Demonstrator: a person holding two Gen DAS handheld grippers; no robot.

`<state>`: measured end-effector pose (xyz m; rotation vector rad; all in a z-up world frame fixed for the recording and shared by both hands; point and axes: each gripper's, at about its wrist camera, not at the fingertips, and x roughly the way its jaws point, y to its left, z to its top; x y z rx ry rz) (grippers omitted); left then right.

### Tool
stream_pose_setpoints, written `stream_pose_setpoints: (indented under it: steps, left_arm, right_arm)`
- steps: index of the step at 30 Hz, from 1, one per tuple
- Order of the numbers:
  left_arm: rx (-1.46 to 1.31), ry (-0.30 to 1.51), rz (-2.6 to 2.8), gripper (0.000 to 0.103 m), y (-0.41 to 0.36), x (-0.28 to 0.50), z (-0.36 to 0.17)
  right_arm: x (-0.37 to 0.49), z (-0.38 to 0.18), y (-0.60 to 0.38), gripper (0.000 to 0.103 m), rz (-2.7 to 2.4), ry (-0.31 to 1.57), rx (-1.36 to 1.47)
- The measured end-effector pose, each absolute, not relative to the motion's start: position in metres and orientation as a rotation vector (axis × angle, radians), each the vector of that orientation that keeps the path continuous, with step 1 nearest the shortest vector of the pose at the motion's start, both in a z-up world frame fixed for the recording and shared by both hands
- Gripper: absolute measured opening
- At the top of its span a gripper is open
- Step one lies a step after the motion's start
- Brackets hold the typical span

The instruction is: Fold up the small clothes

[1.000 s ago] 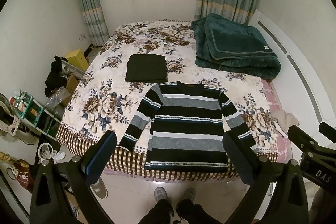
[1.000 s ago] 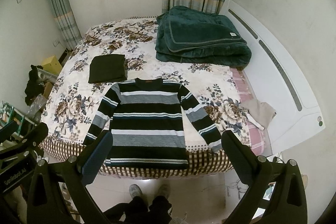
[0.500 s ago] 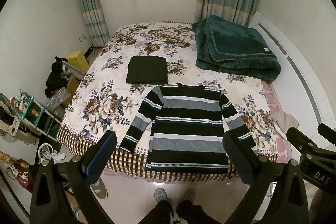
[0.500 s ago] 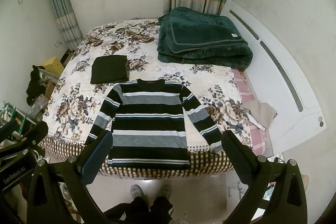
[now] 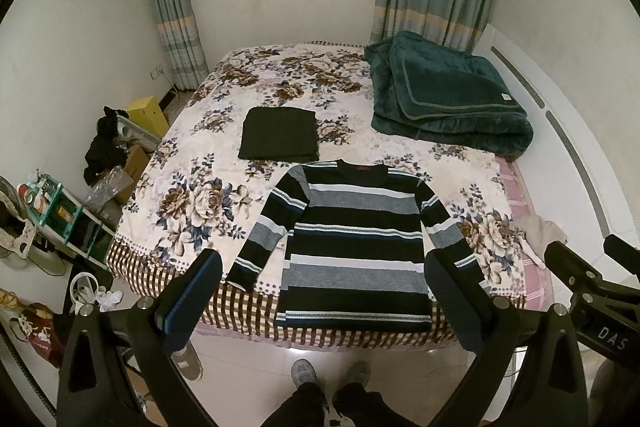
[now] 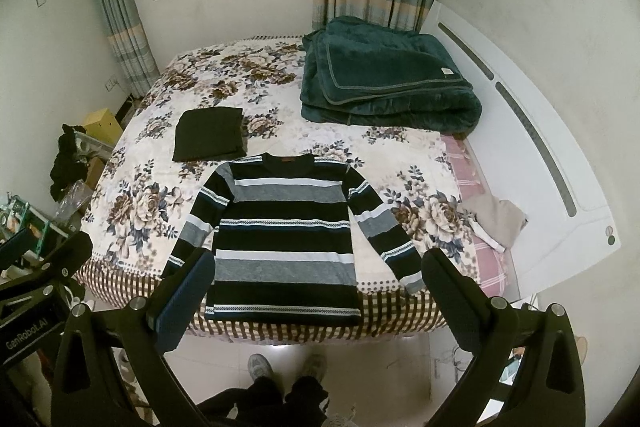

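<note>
A striped sweater (image 5: 354,239) in black, grey and white lies flat on the bed (image 5: 192,187), sleeves spread, hem at the near edge; it also shows in the right wrist view (image 6: 286,235). A folded dark garment (image 5: 279,133) lies behind it, also seen in the right wrist view (image 6: 210,139). My left gripper (image 5: 320,291) is open and empty, held high above the floor in front of the bed. My right gripper (image 6: 316,287) is open and empty, beside the left one (image 6: 36,275).
A folded teal blanket (image 5: 444,99) lies at the bed's far right. A beige cloth (image 6: 496,219) lies on the pink sheet near the white headboard (image 6: 532,131). Shelves and clutter (image 5: 60,211) stand left of the bed. The person's feet (image 5: 328,375) stand on the tiled floor.
Both grippers have drawn back and risen slightly, so the bed and sweater sit a little lower in view. Nothing on the bed has moved.
</note>
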<state>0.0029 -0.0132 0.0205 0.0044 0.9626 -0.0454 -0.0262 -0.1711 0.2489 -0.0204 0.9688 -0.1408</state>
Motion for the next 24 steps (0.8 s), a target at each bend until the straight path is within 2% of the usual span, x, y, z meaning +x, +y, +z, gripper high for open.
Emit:
stream_pose_setpoints:
  steps: [19,24]
  left_arm:
    - [-0.005,0.954,-0.053,0.103,-0.007,0.020,0.036]
    - [0.053,0.869,-0.001,0.103,-0.002,0.047,0.022]
  right_arm:
    - [-0.028,0.245,-0.171,0.103,-0.139,0.966,-0.009]
    - [-0.007,0.239,-0.173,0.103,-0.183,0.994,0.091]
